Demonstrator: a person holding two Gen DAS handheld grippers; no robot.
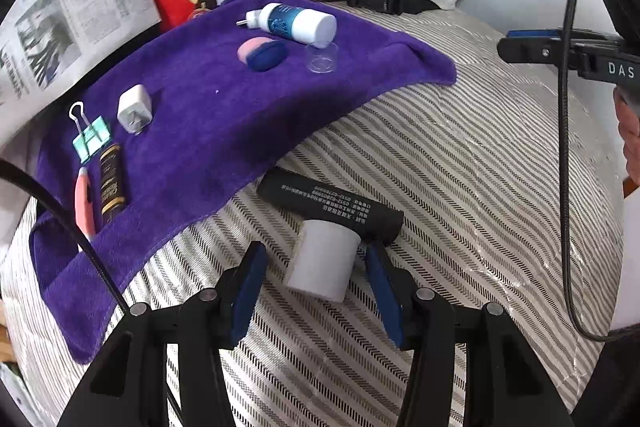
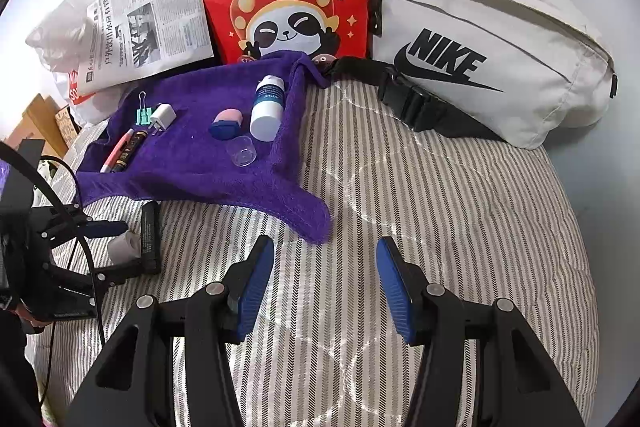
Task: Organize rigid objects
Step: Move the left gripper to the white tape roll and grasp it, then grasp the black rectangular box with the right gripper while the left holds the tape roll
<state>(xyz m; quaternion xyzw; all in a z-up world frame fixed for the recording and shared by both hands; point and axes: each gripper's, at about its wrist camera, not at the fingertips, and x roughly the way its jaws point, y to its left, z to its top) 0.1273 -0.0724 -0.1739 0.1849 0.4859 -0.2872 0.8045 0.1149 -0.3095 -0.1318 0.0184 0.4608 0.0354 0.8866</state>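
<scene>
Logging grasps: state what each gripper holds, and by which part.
Nothing is held. The white cylinder lies ungripped between the open fingers of the left gripper; the right gripper is empty.

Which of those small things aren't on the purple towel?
Two: the white cylinder and the black printed tube touching it. Both lie on the striped bedding; everything else small rests on the purple towel.

- The left gripper (image 1: pixel 316 281) has black angular arms, round silver rivets and ribbed blue pads.
- The right gripper (image 2: pixel 325 287) is built the same; white letters "DAS" mark its side.
- Black cables trail beside both grippers.
</scene>
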